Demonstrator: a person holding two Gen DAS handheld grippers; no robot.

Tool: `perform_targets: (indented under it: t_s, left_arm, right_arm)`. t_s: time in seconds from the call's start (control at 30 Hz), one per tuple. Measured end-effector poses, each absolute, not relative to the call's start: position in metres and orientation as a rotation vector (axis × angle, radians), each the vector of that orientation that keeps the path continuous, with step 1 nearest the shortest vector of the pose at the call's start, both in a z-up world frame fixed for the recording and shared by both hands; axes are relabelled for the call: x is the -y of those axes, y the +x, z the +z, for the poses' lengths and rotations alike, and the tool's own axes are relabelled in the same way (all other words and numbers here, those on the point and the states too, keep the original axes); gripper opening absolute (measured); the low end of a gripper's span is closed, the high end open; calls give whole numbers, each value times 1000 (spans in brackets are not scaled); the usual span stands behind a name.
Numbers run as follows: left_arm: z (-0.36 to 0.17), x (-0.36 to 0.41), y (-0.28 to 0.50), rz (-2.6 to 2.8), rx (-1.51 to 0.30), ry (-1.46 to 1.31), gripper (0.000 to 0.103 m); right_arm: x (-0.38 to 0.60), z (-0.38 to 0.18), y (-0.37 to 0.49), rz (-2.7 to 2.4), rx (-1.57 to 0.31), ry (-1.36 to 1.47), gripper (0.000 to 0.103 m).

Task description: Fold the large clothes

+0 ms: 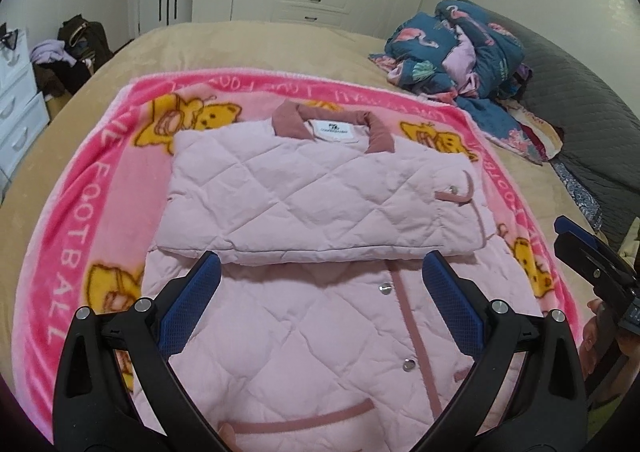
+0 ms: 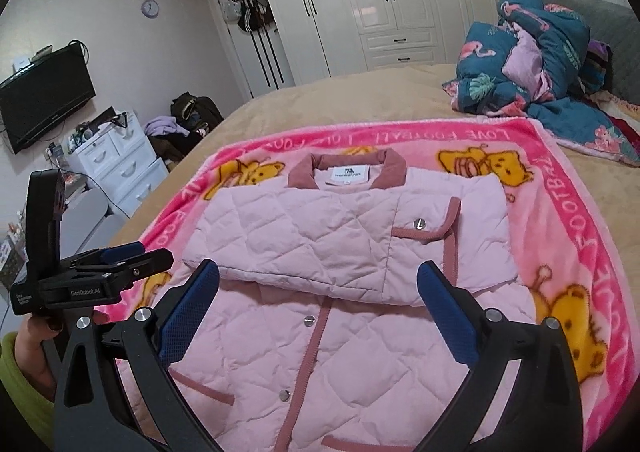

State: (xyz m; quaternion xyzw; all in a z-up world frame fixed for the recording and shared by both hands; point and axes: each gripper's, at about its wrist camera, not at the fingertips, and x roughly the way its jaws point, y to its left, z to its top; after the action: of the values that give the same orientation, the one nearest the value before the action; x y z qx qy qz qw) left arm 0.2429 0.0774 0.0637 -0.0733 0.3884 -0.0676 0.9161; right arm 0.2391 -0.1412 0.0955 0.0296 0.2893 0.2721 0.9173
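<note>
Both tongs, left (image 1: 320, 292) and right (image 2: 318, 302), spread wide, empty; folded pink jacket (image 1: 320, 195) below, untouched.

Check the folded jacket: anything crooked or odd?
Mostly tidy. The pink jacket lies flat on the blanket, but the folded-over flap's near edge slants against the lower body, so the fold looks slightly askew.

Black hand-held gripper (image 2: 318, 288), blue ribbed pads (image 2: 188, 316), yellow-green sleeve (image 2: 16, 368)
</note>
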Motion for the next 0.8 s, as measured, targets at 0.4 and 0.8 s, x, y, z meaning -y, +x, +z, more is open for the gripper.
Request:
perform_targets:
  t_s: [0.4, 0.8]
  left_arm:
    - [96, -68, 204, -169, -727, -132, 95]
    - [118, -62, 166, -181, -666, -112, 95]
  right_arm:
    - [159, 124, 202, 562, -522, 73, 99]
    - [176, 140, 170, 574, -478, 86, 99]
